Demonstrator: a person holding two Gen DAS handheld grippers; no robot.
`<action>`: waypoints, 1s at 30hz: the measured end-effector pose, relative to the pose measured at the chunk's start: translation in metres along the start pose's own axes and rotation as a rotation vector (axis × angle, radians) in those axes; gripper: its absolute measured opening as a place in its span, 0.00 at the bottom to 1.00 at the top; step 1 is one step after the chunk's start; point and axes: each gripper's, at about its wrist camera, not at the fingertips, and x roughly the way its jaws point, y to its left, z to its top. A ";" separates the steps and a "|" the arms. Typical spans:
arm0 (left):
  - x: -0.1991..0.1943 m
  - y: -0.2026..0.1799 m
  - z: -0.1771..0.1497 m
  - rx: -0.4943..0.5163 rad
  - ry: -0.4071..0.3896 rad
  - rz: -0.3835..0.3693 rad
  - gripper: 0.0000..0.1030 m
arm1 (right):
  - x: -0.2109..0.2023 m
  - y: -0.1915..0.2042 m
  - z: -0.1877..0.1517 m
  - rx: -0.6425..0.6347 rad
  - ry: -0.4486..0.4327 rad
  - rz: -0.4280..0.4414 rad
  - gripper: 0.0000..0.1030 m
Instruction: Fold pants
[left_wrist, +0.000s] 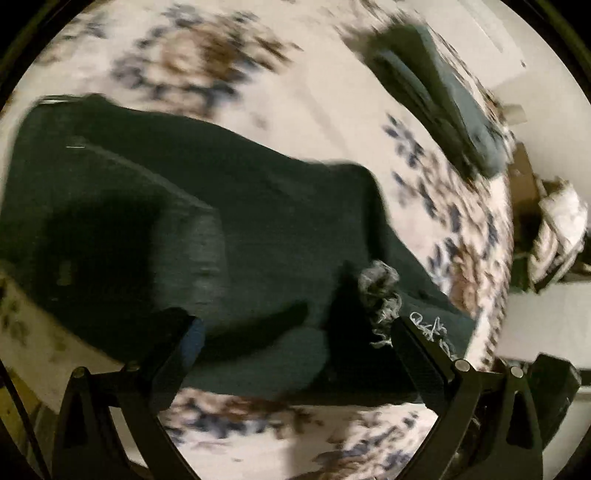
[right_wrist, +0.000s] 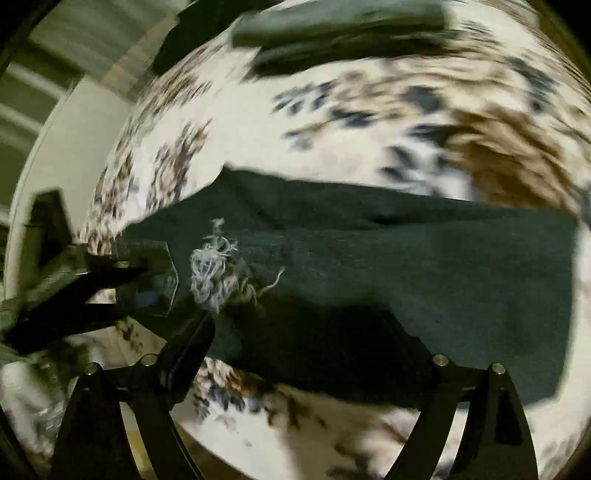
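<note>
Looking through the left wrist view, we see the dark pants (left_wrist: 229, 236) lying folded on the flowered bedspread (left_wrist: 332, 92), the frayed hem (left_wrist: 380, 291) near us. Our left gripper (left_wrist: 295, 350) stands open above the cloth, holding nothing. We should flatten the layers before the next fold.

From the right wrist view, our right gripper (right_wrist: 314, 354) is also spread wide and empty over the pants (right_wrist: 424, 269). We find no readable label or writing.

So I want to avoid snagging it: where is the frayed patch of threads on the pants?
The frayed patch sits low and left in the right wrist view, on the dark pants, beside the left tool.
</note>
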 end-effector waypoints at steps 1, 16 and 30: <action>0.005 -0.004 0.001 0.002 0.018 -0.021 0.99 | -0.009 -0.010 0.003 0.039 -0.002 -0.016 0.88; 0.035 -0.081 -0.018 0.400 -0.096 0.128 0.07 | -0.039 -0.113 0.008 0.365 -0.073 -0.114 0.87; -0.030 0.033 -0.018 -0.056 -0.264 -0.125 1.00 | -0.019 -0.097 0.034 0.309 0.027 -0.135 0.87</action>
